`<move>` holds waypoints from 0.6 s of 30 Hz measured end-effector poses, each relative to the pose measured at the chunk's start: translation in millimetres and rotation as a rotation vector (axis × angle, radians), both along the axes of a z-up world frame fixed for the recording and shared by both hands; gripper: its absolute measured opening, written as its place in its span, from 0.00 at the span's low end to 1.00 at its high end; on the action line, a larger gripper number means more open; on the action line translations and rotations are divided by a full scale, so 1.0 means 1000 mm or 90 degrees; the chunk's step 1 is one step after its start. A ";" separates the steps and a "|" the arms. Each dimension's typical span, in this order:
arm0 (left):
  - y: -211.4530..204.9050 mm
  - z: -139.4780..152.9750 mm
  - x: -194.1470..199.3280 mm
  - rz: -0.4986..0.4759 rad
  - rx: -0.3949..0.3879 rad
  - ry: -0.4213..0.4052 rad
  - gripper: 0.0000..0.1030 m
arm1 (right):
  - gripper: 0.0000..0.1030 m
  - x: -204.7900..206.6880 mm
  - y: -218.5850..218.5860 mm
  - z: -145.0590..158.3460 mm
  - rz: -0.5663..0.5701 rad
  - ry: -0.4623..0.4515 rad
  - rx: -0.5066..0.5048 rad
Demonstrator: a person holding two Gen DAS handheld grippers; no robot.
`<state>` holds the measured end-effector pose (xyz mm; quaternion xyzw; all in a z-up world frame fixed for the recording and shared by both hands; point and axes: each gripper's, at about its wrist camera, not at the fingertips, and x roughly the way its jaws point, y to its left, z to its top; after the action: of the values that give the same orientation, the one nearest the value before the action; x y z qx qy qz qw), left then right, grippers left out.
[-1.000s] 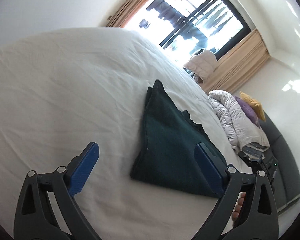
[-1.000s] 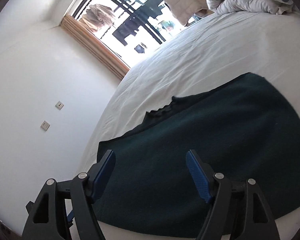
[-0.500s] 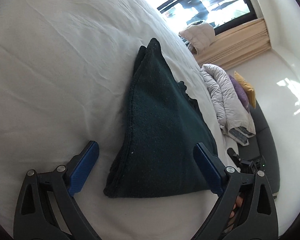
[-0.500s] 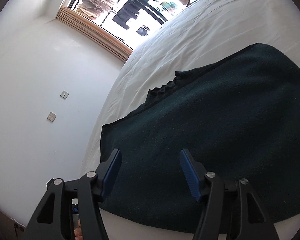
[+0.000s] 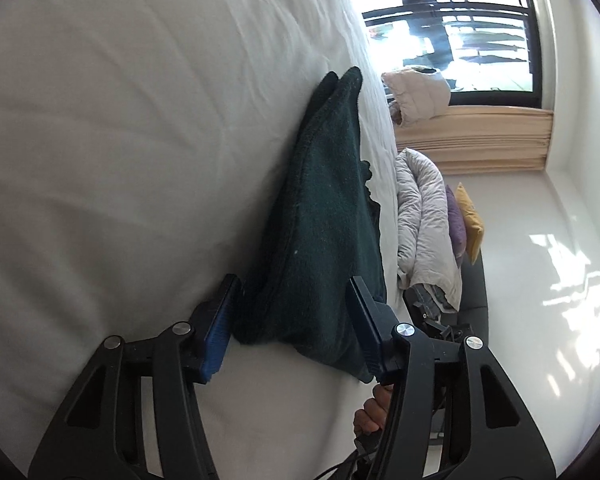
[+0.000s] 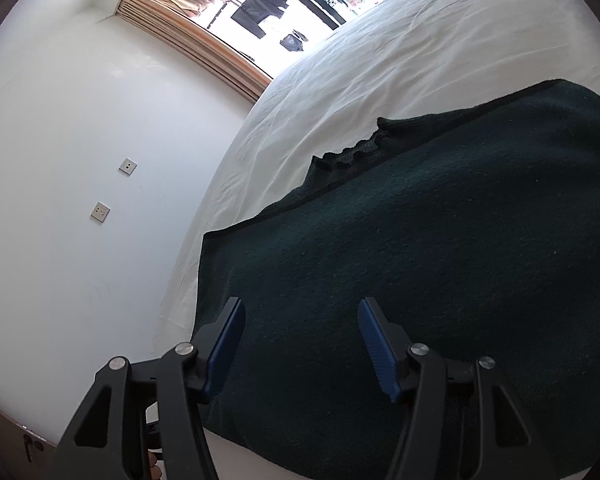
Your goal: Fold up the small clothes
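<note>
Closing in on the dark green garment (image 5: 324,232), the left gripper (image 5: 290,320) now straddles its near corner, where a second ago it hung back over bare white bedsheet (image 5: 120,140) with the cloth well ahead of its tips. Its jaws have also narrowed from a wide spread to a middling gap, and the corner of the garment sits between them; the left pad lies just beside the folded edge, though I cannot tell whether either pad touches the cloth yet. Nothing is pinched.

The garment lies flat on the bedsheet, already doubled over, with a scalloped lower layer peeking out along its far edge in the right wrist view. The right gripper (image 6: 300,340) hovers over the near part of the garment (image 6: 420,240), closer than before, its jaws likewise drawn in to a moderate opening and holding nothing.

Judging from this, both tongs are lining up on the near edge for the next fold: the approach looks about finished and the grasp not yet made. Beyond the garment, a pale quilt (image 5: 424,208) and cushions lie heaped toward the window, clear of the work.
</note>
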<state>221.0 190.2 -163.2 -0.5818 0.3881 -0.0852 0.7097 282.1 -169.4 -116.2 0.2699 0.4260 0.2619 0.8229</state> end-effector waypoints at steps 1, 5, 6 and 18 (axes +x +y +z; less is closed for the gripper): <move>-0.001 0.000 -0.005 0.007 -0.017 0.004 0.52 | 0.61 0.000 0.000 -0.001 -0.001 0.001 0.001; -0.011 -0.006 -0.033 0.031 -0.085 0.022 0.57 | 0.61 -0.001 0.002 -0.002 -0.001 0.002 0.000; -0.016 -0.006 -0.040 0.034 -0.098 0.017 0.60 | 0.61 -0.001 0.002 -0.002 -0.001 0.000 0.001; -0.012 -0.017 0.013 0.069 -0.151 -0.084 0.61 | 0.59 -0.002 0.009 0.000 0.006 -0.004 -0.008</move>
<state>234.1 177.9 -179.9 -0.6747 0.2960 -0.1304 0.6634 280.1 -160.8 -116.2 0.2621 0.4265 0.2635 0.8246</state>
